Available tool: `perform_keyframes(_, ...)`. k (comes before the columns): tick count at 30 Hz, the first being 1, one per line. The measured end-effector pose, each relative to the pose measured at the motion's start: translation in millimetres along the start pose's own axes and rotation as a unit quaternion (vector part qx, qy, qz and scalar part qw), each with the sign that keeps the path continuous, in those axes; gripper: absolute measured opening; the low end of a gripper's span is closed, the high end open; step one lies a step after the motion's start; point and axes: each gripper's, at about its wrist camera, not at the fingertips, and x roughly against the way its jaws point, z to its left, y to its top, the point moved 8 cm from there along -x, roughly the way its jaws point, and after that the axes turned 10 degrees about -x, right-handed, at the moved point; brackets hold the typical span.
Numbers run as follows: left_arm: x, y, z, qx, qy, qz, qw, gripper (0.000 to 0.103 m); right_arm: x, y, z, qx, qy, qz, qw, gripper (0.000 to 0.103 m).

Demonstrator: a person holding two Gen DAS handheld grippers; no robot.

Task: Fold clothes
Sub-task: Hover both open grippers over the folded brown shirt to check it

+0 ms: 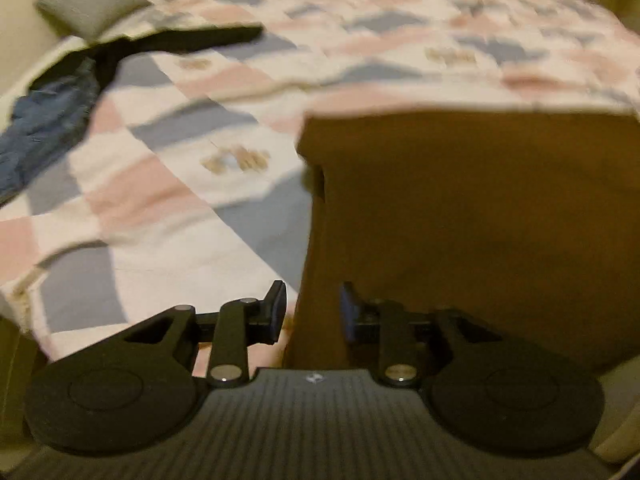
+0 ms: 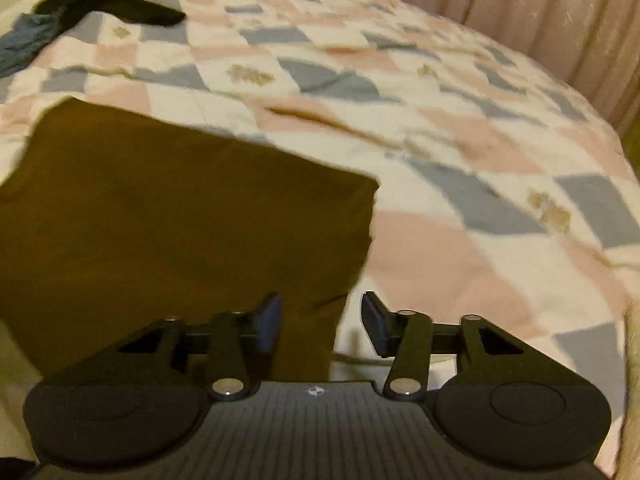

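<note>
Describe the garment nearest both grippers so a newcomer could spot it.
On the pink, grey and cream checked quilt, look at the near edge. The flat olive-brown cloth garment lies there, straight-edged. The crumpled blue denim and black garment lie far off.

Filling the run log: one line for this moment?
left gripper open | right gripper open | brown garment flat on quilt | jaws straddle its edges

- Brown garment [image 1: 472, 220]: plain dark olive-brown cloth, folded to rough rectangle, flat on near part of bed.
- Black garment [image 1: 192, 40]: unfolded, strewn at far left.
- Blue denim item [image 1: 44, 128]: crumpled, touching black one.
</note>
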Motion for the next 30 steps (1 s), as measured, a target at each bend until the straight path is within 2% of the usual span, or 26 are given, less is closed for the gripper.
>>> perform_keyframes(3,23.3,6.7,-23.2,0.035,0.003,-0.003,0.9994,0.024,17.8,-16.4,31.0,0.077,0.114,0.004,0.990,0.042)
perform_keyframes(4,25.6,4.3,-35.4,0.039,0.010,0.011,0.9991,0.025,18.7,-28.4,37.1,0.109,0.139,0.008,0.984,0.043)
perform_keyframes(6,23.4,-11.3,-59.1,0.071,0.021,0.062,0.9954,0.027,11.9,-56.3,36.1,0.155,0.155,0.033,0.975,0.043)
perform_keyframes(8,30.6,-27.4,-75.0,0.115,0.062,0.115,0.9848,0.023,15.1,-73.8,18.0,0.158,0.175,0.059,0.970,0.042)
perform_keyframes(10,52.1,-32.8,-91.1,0.161,0.092,0.150,0.9710,0.023,26.9,-76.7,-1.1,0.153,0.198,0.083,0.965,0.042)
perform_keyframes(13,102.1,-24.5,-122.6,0.225,0.096,0.185,0.9518,0.029,57.7,-66.5,-24.7,0.158,0.217,0.099,0.958,0.043)
perform_keyframes(16,148.5,-1.0,-157.7,0.258,0.079,0.192,0.9434,0.035,85.7,-40.2,-43.4,0.138,0.231,0.096,0.958,0.047)
perform_keyframes(19,188.1,27.6,-193.8,0.281,0.050,0.186,0.9401,0.038,108.6,-7.9,-51.3,0.092,0.251,0.090,0.959,0.049)
perform_keyframes(22,211.2,55.7,-219.7,0.282,0.034,0.170,0.9434,0.044,125.2,14.7,-58.2,0.089,0.270,0.072,0.956,0.050)
perform_keyframes(25,226.4,72.3,-237.5,0.281,0.032,0.163,0.9452,0.046,138.7,28.7,-63.8,0.103,0.276,0.052,0.954,0.051)
perform_keyframes(30,246.2,73.6,-244.0,0.290,0.046,0.170,0.9405,0.046,153.6,29.9,-69.2,0.118,0.276,0.048,0.953,0.052)
